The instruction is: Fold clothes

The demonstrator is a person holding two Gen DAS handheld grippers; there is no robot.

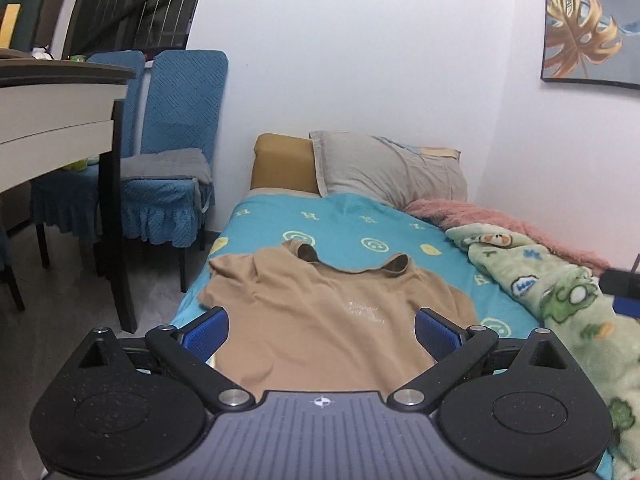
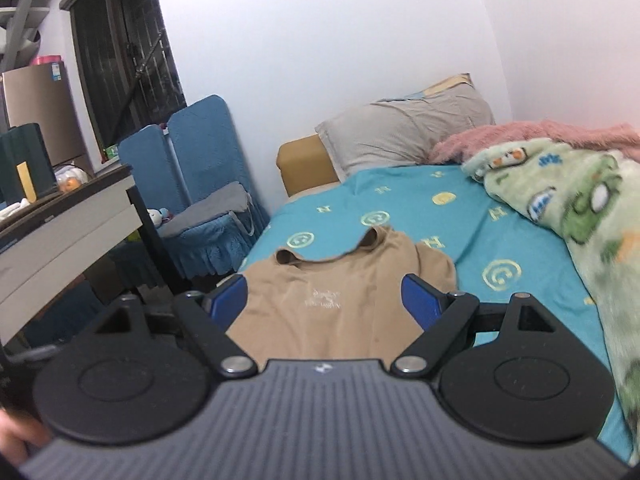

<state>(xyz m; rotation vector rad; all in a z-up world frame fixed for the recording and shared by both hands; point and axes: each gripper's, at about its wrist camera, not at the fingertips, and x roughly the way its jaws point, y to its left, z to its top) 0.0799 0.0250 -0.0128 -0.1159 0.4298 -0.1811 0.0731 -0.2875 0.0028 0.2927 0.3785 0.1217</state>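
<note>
I see the tan shirt (image 1: 320,320) flat on the blue bed sheet (image 1: 360,220) — green blanket (image 1: 560,300) right of the shirt, pillow (image 1: 384,168) beyond it. My left gripper (image 1: 322,330) and right gripper (image 2: 326,300) gape wide, holding nothing.

a bed with a turquoise patterned sheet (image 1: 352,224) runs back to a white wall, with a grey pillow (image 1: 384,168) leaning at its head and a green cartoon blanket (image 1: 568,300) bunched over a pink fluffy one (image 1: 480,214) along the wall side. beside the bed stand two chairs in blue covers (image 1: 180,120) next to a pale table with dark legs (image 1: 60,120), and a gold leaf picture (image 1: 588,32) hangs on the wall.
</note>
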